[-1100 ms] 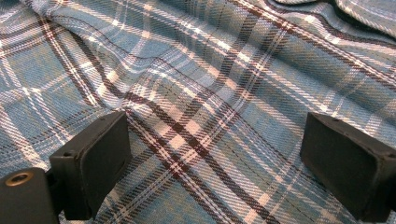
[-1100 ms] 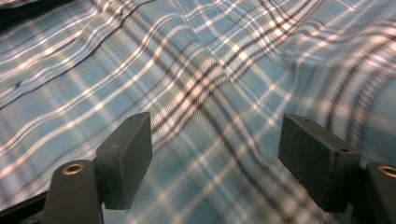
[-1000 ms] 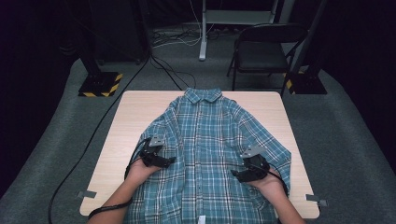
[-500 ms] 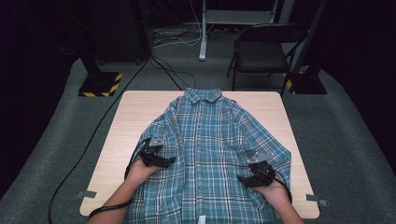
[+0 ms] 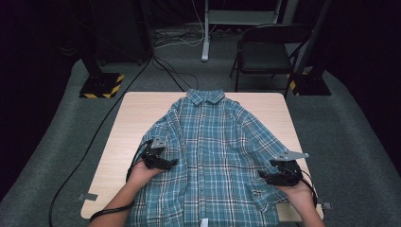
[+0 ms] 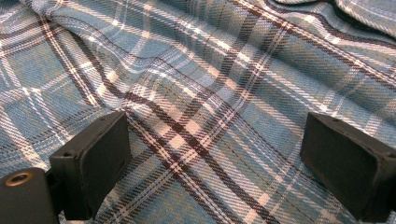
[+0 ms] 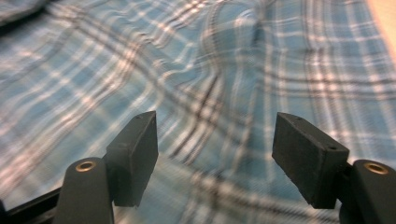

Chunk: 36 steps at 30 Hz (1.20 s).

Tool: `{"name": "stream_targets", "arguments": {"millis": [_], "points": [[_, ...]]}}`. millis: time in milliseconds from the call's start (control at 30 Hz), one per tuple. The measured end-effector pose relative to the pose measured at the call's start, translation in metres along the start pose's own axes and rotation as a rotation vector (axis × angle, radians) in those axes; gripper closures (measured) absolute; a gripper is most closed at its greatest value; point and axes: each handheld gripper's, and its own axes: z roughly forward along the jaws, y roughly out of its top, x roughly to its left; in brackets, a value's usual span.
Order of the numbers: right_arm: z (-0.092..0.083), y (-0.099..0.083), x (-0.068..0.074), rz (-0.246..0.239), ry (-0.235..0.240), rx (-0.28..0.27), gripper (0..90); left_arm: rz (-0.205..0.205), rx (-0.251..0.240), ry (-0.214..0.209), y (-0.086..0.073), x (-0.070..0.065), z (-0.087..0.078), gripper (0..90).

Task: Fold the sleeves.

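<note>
While both hands hover low over the cloth, the high view shows one plaid shirt point(image 5: 222, 156) spread front-up on the single worktop point(image 5: 137, 118), collar toward the far edge and hem hanging off the near edge, with its sleeves lying along its sides. One left tool point(image 5: 160, 158) sits over the shirt's left side near the sleeve, and one right tool point(image 5: 279, 176) sits over the right side close to the lower sleeve edge; each holds nothing. I judge the step in hand to be the approach before a first fold or smoothing of the shirt, with no grip taken yet. One folding chair point(image 5: 269, 52) stands beyond the worktop, and two stand bases with yellow-and-black stripes point(image 5: 101, 85) flank the floor behind it. From the left gripper view, the left tool point(image 6: 210, 158) has its two black jaws spread wide with flat plaid fabric point(image 6: 205, 93) between and beneath them, none of it pinched, and a soft ridge of cloth running across farther up. From the right gripper view, the right tool point(image 7: 215, 158) is likewise spread wide, two jaws apart over blurred plaid with a raised wrinkle point(image 7: 252, 32) ahead and a sliver of bare worktop point(image 7: 385, 14) at the upper right corner. The next move, as I judge it, calls for lowering each tool onto a side edge, closing on one layer of cloth, and lifting both sides evenly so the shirt does not skew.
</note>
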Motion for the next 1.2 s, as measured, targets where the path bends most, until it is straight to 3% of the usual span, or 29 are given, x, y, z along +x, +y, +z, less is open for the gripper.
{"name": "stream_targets", "arguments": {"millis": [100,267,367,433,500,567,667,867,1000,1100,1200], "points": [[-0.004,-0.010,0.017,-0.020,0.051,0.029,30.4,0.000,0.000,0.000,0.000,0.000,0.000,7.9],[0.008,-0.017,0.045,-0.077,0.124,0.063,31.6,0.000,0.000,0.000,0.000,0.000,0.000,7.9],[0.021,-0.020,0.051,-0.107,0.115,0.106,36.1,0.000,0.000,0.000,0.000,0.000,0.000,7.9],[0.030,-0.024,0.050,-0.096,0.135,0.138,42.9,0.000,-0.001,0.000,0.000,0.000,0.000,7.9],[0.030,-0.027,0.049,-0.091,0.141,0.113,54.2,0.000,0.000,0.000,0.000,0.000,0.000,7.9],[0.026,-0.025,0.047,-0.093,0.157,0.088,74.0,0.000,0.000,0.000,0.000,0.000,0.000,7.9],[0.021,-0.027,0.045,-0.102,0.151,0.066,84.2,0.000,-0.001,0.000,0.000,0.000,0.000,7.9],[0.009,-0.022,0.045,-0.097,0.173,0.023,85.6,0.000,-0.001,0.000,0.000,0.000,0.000,7.9],[-0.007,-0.008,0.053,-0.129,0.190,-0.048,85.7,0.000,-0.001,0.000,0.000,0.000,0.000,7.9],[-0.019,0.009,0.071,-0.169,0.284,-0.108,85.7,0.000,0.000,0.000,0.000,0.000,0.000,7.9],[-0.012,0.015,0.101,-0.256,0.375,-0.071,85.2,0.000,0.000,0.000,0.000,0.000,0.000,7.9]]}}
